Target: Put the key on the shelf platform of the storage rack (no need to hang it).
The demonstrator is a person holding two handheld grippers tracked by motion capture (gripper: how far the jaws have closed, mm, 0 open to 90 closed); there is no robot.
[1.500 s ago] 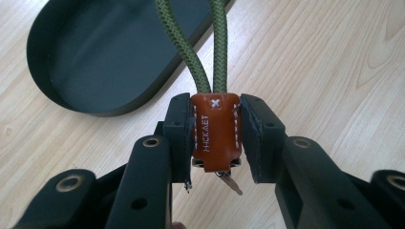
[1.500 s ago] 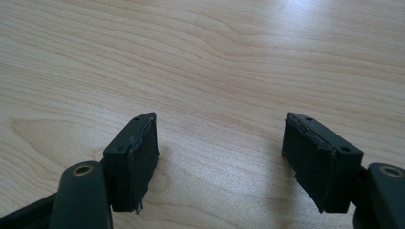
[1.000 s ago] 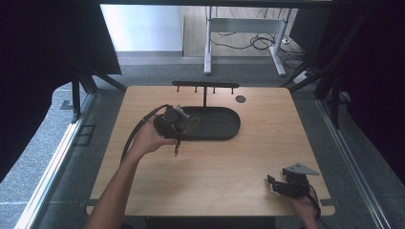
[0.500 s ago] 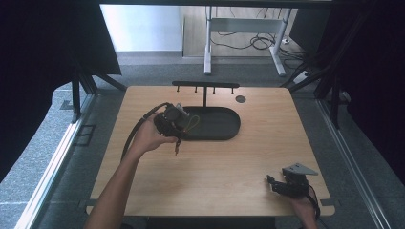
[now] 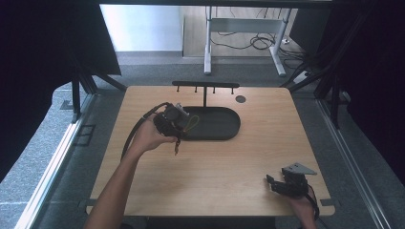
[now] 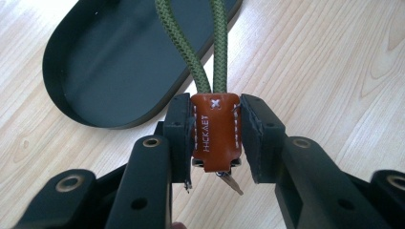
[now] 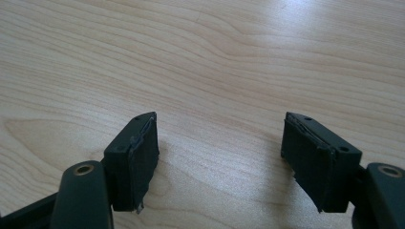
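Observation:
A brown leather key fob [image 6: 215, 138] with white stitching hangs on a loop of green cord [image 6: 184, 52]. My left gripper [image 6: 216, 129] is shut on the fob, one jaw on each side. A small metal piece [image 6: 230, 182] pokes out below the fob. In the high view the left gripper [image 5: 174, 119] is held over the left end of the black oval tray [image 5: 217, 129], with the green cord [image 5: 192, 123] looping toward the tray. My right gripper [image 5: 279, 183] rests open near the table's front right corner; nothing lies between its pads [image 7: 138, 157].
A black rack with small hooks [image 5: 205, 86] stands on a post behind the tray. A dark round inset [image 5: 240, 99] sits at the back right of the wooden table [image 5: 267, 143]. The left gripper's cable [image 5: 136, 131] curves off to the left.

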